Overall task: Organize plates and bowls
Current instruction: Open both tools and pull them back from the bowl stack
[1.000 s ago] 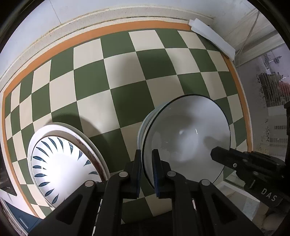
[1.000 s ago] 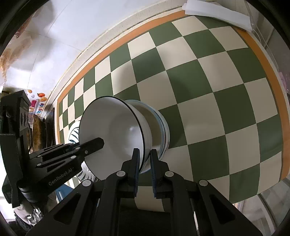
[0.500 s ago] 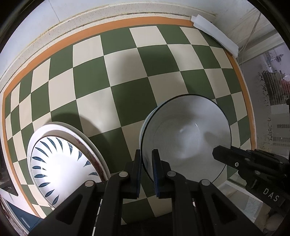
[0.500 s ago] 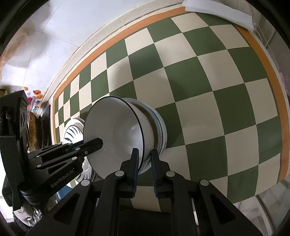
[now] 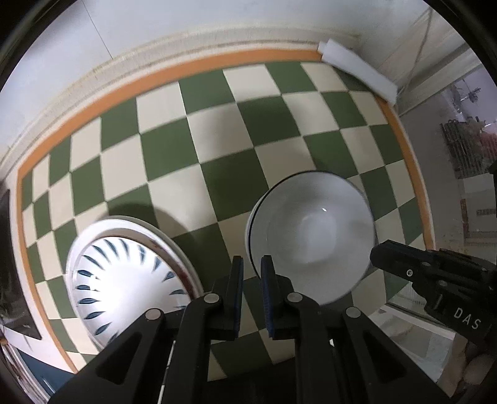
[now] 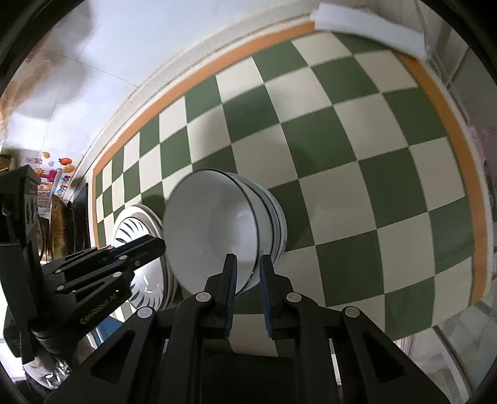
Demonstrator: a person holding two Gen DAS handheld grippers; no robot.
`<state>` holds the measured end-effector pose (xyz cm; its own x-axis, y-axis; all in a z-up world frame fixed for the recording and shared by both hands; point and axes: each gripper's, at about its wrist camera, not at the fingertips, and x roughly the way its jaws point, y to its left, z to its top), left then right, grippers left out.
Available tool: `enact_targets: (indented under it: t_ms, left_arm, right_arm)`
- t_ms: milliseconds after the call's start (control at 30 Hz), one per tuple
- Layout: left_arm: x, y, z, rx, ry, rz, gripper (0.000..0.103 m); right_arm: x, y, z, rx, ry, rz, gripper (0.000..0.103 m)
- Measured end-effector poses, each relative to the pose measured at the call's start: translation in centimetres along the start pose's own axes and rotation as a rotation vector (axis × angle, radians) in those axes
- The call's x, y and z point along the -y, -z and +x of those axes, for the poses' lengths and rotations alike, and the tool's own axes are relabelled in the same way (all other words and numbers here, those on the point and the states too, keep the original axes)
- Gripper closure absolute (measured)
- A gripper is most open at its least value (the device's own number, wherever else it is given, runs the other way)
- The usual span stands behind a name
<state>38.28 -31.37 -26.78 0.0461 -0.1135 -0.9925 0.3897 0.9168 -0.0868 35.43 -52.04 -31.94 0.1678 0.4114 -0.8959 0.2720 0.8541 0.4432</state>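
Left wrist view: the left gripper [image 5: 250, 273], jaws parted a little, flanks the rim of the white bowl [image 5: 313, 239] nested on the checkered cloth [image 5: 192, 149] beside the patterned plate [image 5: 124, 279].

Right wrist view: the right gripper [image 6: 247, 273] straddles the opposite rim, not clamped (only here do the stacked bowls [image 6: 276, 217] beneath show); pulling out crookedly could drag the top bowl askew.

A green-and-cream checkered mat [image 5: 217, 174] with an orange border [image 5: 198, 66] covers the counter [image 5: 174, 52]. A white foam block [image 5: 357, 74] lies at the mat's far right corner, against the pale wall [image 5: 217, 18]. Colourful fruit stickers [image 6: 59, 167] show at the far left in the right wrist view.
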Motion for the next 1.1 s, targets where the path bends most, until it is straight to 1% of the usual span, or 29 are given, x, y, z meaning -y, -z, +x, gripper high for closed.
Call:
enact_targets:
  t_ms: [67,100,167,200,267,333,367,433,500,533,600,633,667,833,900,1000,1100]
  left_arm:
    - [0.0,0.2,-1.5,0.029,-0.002,0.009,0.092]
    - [0.0,0.4,-2.4,0.045,-0.002,0.015,0.090]
    - [0.0,0.6,-3.7,0.065,0.004,0.027,0.087]
    - [0.0,0.7,-4.6,0.077,0.010,0.034,0.082]
    - [0.0,0.8,-5.7,0.099,0.011,0.043,0.078]
    - [0.2,1.0,-7.0,0.122,0.011,0.059,0.076]
    - [0.2,1.1,-7.4,0.129,0.015,0.064,0.074]
    - [0.3,1.4,-8.4,0.140,0.026,0.066,0.067]
    - [0.3,1.6,-9.2,0.152,0.039,0.068,0.052]
    - [0.4,1.8,-9.8,0.164,0.043,0.071,0.049]
    - [0.6,2.0,-10.4,0.175,0.048,0.080,0.032]
    - [0.7,2.2,-10.8,0.183,0.051,0.085,0.028]
    - [0.8,2.3,-11.1,0.189,0.049,0.089,0.022]
    - [0.9,2.9,-11.5,0.188,0.053,0.087,0.020]
    - [0.8,3.1,-11.4,0.182,0.055,0.079,0.015]
    - [0.5,3.2,-11.2,0.168,0.066,0.067,0.011]
    - [0.5,3.3,-10.7,0.156,0.075,0.056,0.011]
  right_arm:
    - [-0.8,0.4,-1.4,0.029,0.017,-0.021,0.086]
    - [-1.3,0.7,-2.3,0.049,0.030,-0.032,0.084]
    - [-2.0,1.1,-3.6,0.076,0.045,-0.047,0.077]
    - [-2.5,1.4,-4.5,0.096,0.054,-0.052,0.071]
    - [-3.0,1.9,-5.8,0.120,0.059,-0.060,0.066]
    - [-3.8,2.4,-7.2,0.149,0.077,-0.072,0.060]
    - [-4.1,2.7,-7.7,0.160,0.083,-0.075,0.058]
    - [-4.6,3.2,-8.7,0.182,0.095,-0.084,0.053]
    - [-5.0,3.7,-9.7,0.202,0.107,-0.088,0.048]
    - [-5.2,4.0,-10.1,0.211,0.113,-0.090,0.045]
    - [-5.7,4.6,-11.0,0.230,0.127,-0.098,0.040]
    - [-5.9,4.9,-11.3,0.238,0.134,-0.105,0.036]
    - [-6.1,5.2,-11.7,0.245,0.140,-0.110,0.034]
    - [-6.4,6.2,-12.5,0.259,0.146,-0.111,0.022]
    - [-6.2,6.5,-12.5,0.255,0.150,-0.099,0.017]
    - [-5.6,6.7,-12.4,0.247,0.145,-0.081,0.014]
    - [-5.1,6.7,-11.9,0.234,0.144,-0.066,0.013]
